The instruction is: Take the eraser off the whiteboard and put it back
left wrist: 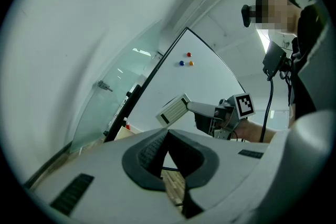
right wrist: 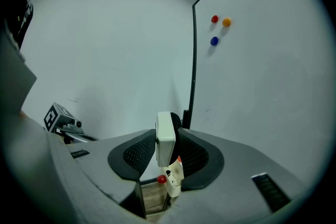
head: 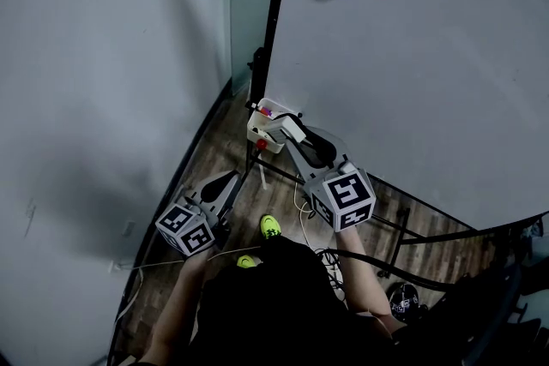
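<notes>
The right gripper is clamped on the eraser, held edge-on near the black left edge of the whiteboard, above a tray. The board face is bare below the magnets. The left gripper is closed and empty, well apart, beside the wall.

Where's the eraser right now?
The eraser is clamped in the right gripper, at the lower left corner of the whiteboard, beside the white tray in the head view.
</notes>
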Demonstrator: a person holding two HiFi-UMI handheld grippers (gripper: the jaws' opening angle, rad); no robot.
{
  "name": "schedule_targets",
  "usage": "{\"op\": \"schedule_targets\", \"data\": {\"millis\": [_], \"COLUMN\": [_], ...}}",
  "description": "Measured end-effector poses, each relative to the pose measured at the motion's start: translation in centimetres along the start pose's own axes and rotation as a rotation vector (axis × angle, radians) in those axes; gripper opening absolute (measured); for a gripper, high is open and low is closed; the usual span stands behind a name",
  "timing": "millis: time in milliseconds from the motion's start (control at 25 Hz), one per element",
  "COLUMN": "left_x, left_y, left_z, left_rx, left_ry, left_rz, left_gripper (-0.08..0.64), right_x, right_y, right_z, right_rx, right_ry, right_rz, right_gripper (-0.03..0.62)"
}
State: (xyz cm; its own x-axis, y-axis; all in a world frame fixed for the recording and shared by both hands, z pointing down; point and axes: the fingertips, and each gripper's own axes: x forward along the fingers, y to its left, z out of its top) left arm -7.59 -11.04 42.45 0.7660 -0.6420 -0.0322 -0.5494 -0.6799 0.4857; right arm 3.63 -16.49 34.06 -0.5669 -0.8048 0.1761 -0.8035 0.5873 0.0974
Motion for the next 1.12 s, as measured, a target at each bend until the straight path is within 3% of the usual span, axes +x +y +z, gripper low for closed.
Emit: {"op": "schedule_targets", "data": {"millis": [1120], "left_x": [0.6], "left_y": [1.7], "left_z": [-1.1], "left_rx": [-0.065], "left_ry": [-0.016], "left_rz": [0.036], "left_gripper": [0.011], "right_x": [3.2], "right_y": [-2.0], "right_z": [-4.2], "right_rx": [0.015], "right_ry": [0.097], "right_rz": [0.055], "right_gripper": [0.135]}}
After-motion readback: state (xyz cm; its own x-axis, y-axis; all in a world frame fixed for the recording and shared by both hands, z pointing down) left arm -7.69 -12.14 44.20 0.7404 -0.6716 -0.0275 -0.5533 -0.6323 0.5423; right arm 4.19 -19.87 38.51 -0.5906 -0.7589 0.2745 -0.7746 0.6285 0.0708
